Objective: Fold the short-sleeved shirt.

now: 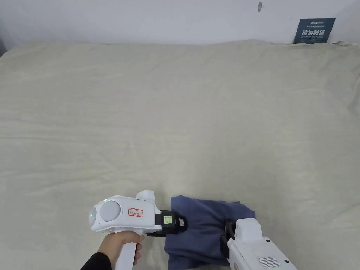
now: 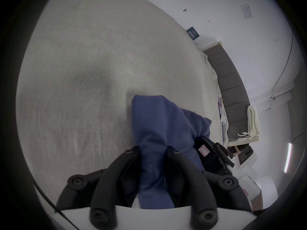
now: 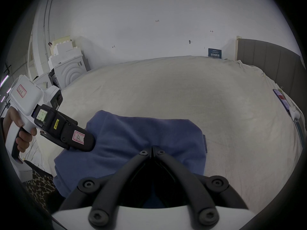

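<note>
The blue short-sleeved shirt (image 1: 205, 228) lies bunched at the near edge of the beige bed sheet (image 1: 175, 116). A hand holds my left gripper (image 1: 183, 225) at the shirt's left side. In the left gripper view its jaws (image 2: 152, 148) clamp a thick fold of the blue shirt (image 2: 154, 122). My right gripper (image 1: 227, 230) sits on the shirt's right part. In the right gripper view its tips (image 3: 152, 151) are pressed together, pinching the blue shirt (image 3: 141, 134). The left gripper (image 3: 90, 143) also reaches into the fabric from the left there.
A dark blue sign (image 1: 314, 31) leans on the white wall behind the bed. A grey padded headboard (image 3: 274, 64) stands on the right, with a white rope (image 2: 252, 120) draped over it. White foam blocks (image 3: 66, 64) are stacked past the bed's left side.
</note>
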Action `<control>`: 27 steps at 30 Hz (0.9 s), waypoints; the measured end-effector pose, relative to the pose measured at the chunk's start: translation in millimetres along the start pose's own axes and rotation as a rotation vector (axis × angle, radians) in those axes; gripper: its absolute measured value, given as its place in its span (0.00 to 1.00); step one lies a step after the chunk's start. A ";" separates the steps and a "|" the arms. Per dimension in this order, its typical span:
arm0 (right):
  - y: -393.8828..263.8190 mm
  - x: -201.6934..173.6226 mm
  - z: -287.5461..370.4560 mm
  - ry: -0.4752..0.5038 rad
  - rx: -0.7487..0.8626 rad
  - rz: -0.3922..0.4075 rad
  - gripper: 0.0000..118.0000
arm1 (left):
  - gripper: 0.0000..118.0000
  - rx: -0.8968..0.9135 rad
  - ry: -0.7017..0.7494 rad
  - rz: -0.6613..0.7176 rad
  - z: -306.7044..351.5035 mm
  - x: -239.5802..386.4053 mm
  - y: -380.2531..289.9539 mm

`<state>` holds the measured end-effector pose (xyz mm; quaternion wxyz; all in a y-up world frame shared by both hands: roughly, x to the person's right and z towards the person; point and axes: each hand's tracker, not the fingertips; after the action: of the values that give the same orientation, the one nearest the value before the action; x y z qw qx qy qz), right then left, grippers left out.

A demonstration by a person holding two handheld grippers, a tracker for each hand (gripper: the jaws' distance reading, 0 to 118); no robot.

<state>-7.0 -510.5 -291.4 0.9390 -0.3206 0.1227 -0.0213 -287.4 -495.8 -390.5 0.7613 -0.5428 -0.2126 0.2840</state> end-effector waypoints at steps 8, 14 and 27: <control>20.2 5.2 15.7 0.019 -0.013 -0.012 0.00 | 0.15 0.083 0.030 -0.105 20.7 25.9 -9.1; 59.9 5.6 55.7 0.035 0.123 0.006 0.00 | 0.14 0.137 0.038 -0.155 65.3 21.4 6.8; 129.6 -28.0 92.3 0.081 0.295 0.086 0.00 | 0.14 0.256 0.396 -0.109 227.9 -105.6 64.1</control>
<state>-16.6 -349.3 -293.4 0.9702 -0.1724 0.1696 -0.0118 -523.3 -389.0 -379.8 0.8649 -0.4747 -0.0503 0.1551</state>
